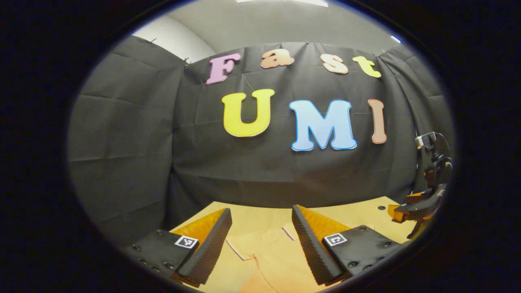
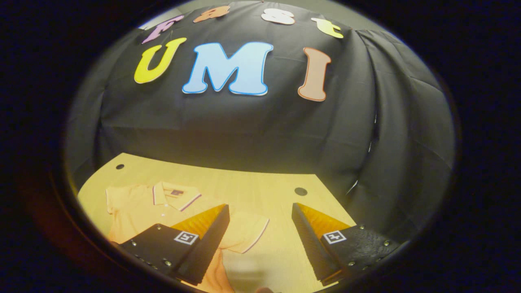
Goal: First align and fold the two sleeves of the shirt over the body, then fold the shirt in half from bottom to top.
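The polo shirt is a pale orange-yellow, close in tone to the counter under it, which is light yellowish wood with a faint grain. The collar and the sleeve cuff carry a thin trim of white and dark purple. Small pale buttons run down the placket. Two dark round holes mark the counter. The booth wall is black, creased cloth.

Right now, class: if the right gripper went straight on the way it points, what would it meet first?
Probably the bare table beyond the shirt's sleeve; the open right gripper points there, though depth is unclear.
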Action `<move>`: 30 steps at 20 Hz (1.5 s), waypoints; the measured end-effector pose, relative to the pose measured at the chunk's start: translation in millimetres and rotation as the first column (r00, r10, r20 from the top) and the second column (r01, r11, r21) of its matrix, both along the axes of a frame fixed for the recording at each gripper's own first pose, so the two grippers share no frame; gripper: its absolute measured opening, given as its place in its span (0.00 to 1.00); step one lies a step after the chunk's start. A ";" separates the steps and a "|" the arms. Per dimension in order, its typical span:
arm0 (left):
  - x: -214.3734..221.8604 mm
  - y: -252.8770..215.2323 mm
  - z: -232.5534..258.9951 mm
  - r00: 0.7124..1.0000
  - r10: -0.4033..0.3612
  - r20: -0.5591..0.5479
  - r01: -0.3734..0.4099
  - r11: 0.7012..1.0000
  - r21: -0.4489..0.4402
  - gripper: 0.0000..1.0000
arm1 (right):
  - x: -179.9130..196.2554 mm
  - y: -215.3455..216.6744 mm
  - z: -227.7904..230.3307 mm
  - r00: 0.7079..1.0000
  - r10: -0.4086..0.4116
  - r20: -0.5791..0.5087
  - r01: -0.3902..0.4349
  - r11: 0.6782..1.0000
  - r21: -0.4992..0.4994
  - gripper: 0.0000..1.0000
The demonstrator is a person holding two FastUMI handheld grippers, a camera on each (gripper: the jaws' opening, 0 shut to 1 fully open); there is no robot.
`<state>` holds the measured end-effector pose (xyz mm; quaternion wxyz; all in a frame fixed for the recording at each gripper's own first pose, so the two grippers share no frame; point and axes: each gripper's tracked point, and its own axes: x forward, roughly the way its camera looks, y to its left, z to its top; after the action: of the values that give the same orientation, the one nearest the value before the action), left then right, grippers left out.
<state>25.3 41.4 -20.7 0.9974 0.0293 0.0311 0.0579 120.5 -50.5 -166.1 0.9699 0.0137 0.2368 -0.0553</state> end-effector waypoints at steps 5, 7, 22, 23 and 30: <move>-13.0 10.8 -2.5 0.998 0.055 -0.014 -0.055 0.998 -0.009 0.96 | 26.7 -2.1 -24.6 0.999 0.004 -0.048 -0.003 1.000 0.026 0.95; -19.0 14.7 -1.9 0.998 0.068 -0.017 -0.068 0.998 -0.008 0.96 | 34.6 0.0 -36.7 0.998 0.004 -0.070 -0.001 0.999 0.038 0.95; -43.1 36.5 -6.4 0.990 0.131 -0.045 -0.132 0.991 -0.016 0.96 | 70.8 2.9 -162.6 0.923 -0.039 -0.383 0.114 0.978 0.176 0.96; -43.2 37.2 -7.2 0.990 0.133 -0.049 -0.134 0.991 -0.022 0.96 | 71.8 1.2 -169.4 0.917 -0.044 -0.396 0.118 0.979 0.164 0.95; -41.8 30.7 -11.0 0.991 0.122 -0.052 -0.124 0.992 -0.035 0.96 | 76.9 1.8 -178.2 0.911 -0.016 -0.413 0.108 0.973 0.202 0.95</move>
<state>-16.5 72.2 -31.7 0.9913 0.0096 0.0586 0.1177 197.4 -48.8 -344.3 0.8890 0.1167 0.4384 -0.0613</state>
